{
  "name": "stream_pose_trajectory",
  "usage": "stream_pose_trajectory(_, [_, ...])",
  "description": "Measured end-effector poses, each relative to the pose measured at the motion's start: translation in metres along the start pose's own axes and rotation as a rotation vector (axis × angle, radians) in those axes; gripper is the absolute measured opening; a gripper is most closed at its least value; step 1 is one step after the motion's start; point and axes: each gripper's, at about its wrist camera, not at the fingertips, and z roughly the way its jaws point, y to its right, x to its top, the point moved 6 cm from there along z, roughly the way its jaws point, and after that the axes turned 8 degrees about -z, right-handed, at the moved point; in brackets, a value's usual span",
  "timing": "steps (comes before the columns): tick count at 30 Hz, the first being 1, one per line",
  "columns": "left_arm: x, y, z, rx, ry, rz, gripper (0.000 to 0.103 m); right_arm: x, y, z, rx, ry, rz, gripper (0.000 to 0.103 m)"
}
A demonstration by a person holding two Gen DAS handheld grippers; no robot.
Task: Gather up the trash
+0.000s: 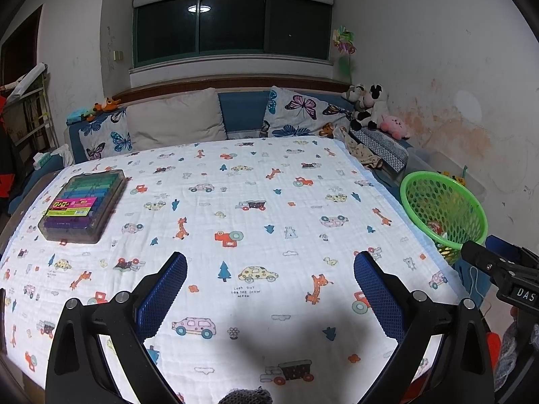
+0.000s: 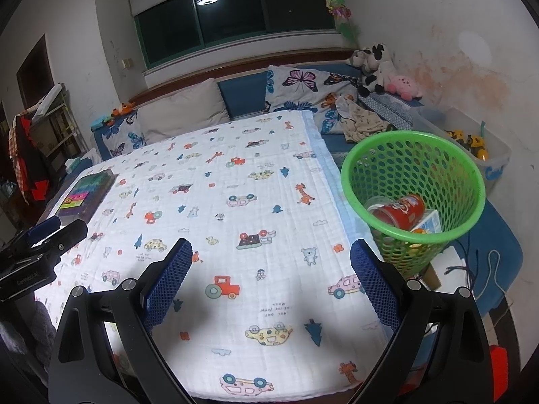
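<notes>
A green mesh basket [image 2: 448,232] stands just off the table's right edge. Inside it lie a red can [image 2: 402,210] under a clear cup, and a small white-and-blue carton [image 2: 429,224]. In the left wrist view the same basket [image 1: 417,190] sits at the right, a bit of red showing inside. My left gripper [image 1: 269,262] hovers open over the cartoon-print cloth [image 1: 256,175], nothing between its blue pads. My right gripper [image 2: 271,250] is open too and empty, above the cloth's near right part, left of the basket. Each gripper shows at the edge of the other's view.
A clear box of coloured blocks [image 1: 82,207] lies at the cloth's far left. Behind the table runs a blue sofa with butterfly cushions [image 1: 298,114] and soft toys [image 1: 369,106]. A clear bin with toys [image 2: 478,149] stands by the right wall.
</notes>
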Motion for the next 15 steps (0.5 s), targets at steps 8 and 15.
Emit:
stream_pose_trajectory(8, [-0.0028, -0.0007, 0.0032, 0.002, -0.009, 0.002, 0.096, -0.0027, -0.0012, 0.0011, 0.004, 0.0, -0.003, 0.094])
stream_pose_trajectory(15, [-0.0028, -0.0016, 0.004, 0.0, -0.011, 0.001, 0.096, -0.0034, -0.0017, 0.0016, 0.005, 0.0, -0.004, 0.094])
